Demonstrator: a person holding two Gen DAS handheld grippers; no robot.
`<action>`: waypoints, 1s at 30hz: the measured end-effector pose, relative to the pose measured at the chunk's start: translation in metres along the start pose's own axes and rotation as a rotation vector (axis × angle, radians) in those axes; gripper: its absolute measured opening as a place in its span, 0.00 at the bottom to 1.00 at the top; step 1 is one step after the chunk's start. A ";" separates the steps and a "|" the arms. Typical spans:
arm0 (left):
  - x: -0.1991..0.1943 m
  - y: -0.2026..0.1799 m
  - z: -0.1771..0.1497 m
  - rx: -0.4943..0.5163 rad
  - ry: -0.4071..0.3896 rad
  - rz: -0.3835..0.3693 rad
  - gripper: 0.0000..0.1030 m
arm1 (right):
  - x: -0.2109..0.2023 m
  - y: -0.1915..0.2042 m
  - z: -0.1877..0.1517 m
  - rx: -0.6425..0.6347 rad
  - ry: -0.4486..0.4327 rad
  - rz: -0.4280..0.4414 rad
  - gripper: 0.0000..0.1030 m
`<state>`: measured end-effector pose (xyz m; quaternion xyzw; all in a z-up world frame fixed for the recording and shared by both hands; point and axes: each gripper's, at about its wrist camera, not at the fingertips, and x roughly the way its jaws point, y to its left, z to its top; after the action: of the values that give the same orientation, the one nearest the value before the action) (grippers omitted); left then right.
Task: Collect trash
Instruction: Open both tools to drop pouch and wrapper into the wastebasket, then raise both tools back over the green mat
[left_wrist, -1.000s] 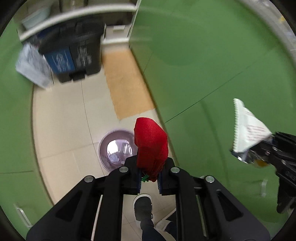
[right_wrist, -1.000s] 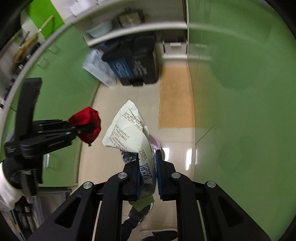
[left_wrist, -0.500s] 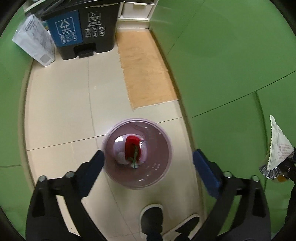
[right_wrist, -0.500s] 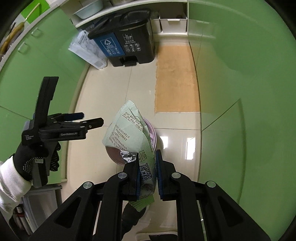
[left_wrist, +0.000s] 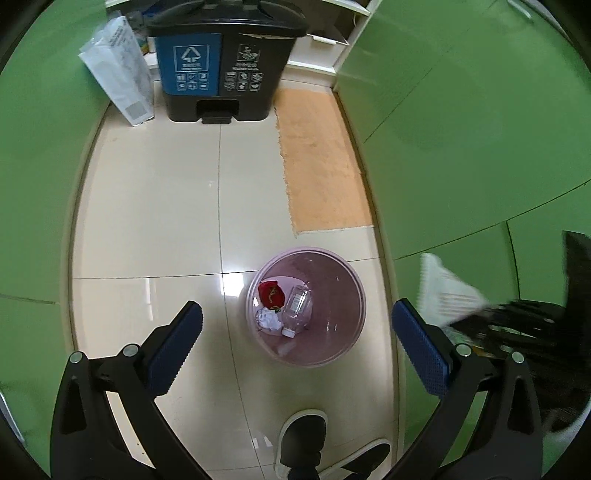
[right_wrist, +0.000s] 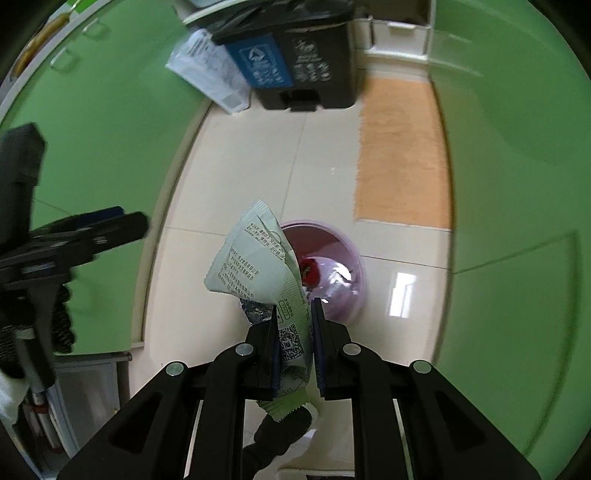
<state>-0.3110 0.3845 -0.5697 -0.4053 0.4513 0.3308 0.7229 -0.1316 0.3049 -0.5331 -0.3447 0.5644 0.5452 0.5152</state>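
A home kitchen: green cabinets (left_wrist: 461, 129), tiled floor (left_wrist: 155, 206), sorting bin (left_wrist: 225, 62).

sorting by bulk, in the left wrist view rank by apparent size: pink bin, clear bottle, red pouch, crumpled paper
1. pink bin
2. clear bottle
3. red pouch
4. crumpled paper: close to the pouch, so that order is unsure.

Pink-lilac translucent bin (left_wrist: 347, 295) sitting at 6 o'clock of frame centre on glossy cream floor tiles (left_wrist: 155, 206). Inside it, red mesh pouch (left_wrist: 270, 292) lying at 9 o'clock of clear bottle (left_wrist: 297, 309), white crumpled paper (left_wrist: 269, 320) showing at 6 o'clock of the pouch. Orange-tan mat (left_wrist: 321, 162) lying at 1 o'clock of the bin. Pedal bin (left_wrist: 225, 62) showing black with blue left panel and white icons. White printed bag (left_wrist: 118, 70) leaning at its 9 o'clock. Cabinets (left_wrist: 480, 129) showing plain green. Pale green wrapper (right_wrist: 258, 266) showing black print, QR code and silver lining. Gripper pads (left_wrist: 177, 347) showing dark blue and dotted.
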 end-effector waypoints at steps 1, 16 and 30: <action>-0.002 0.003 -0.002 -0.004 -0.003 -0.002 0.97 | 0.008 0.002 0.002 -0.006 0.006 0.004 0.13; -0.004 0.032 -0.028 -0.067 -0.026 -0.029 0.97 | 0.061 0.019 0.001 -0.060 -0.001 0.001 0.90; -0.091 -0.043 -0.016 0.002 -0.041 -0.081 0.97 | -0.093 0.013 -0.025 0.043 -0.101 -0.069 0.93</action>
<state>-0.3151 0.3412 -0.4778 -0.4157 0.4201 0.3091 0.7451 -0.1277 0.2666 -0.4436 -0.3249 0.5373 0.5313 0.5688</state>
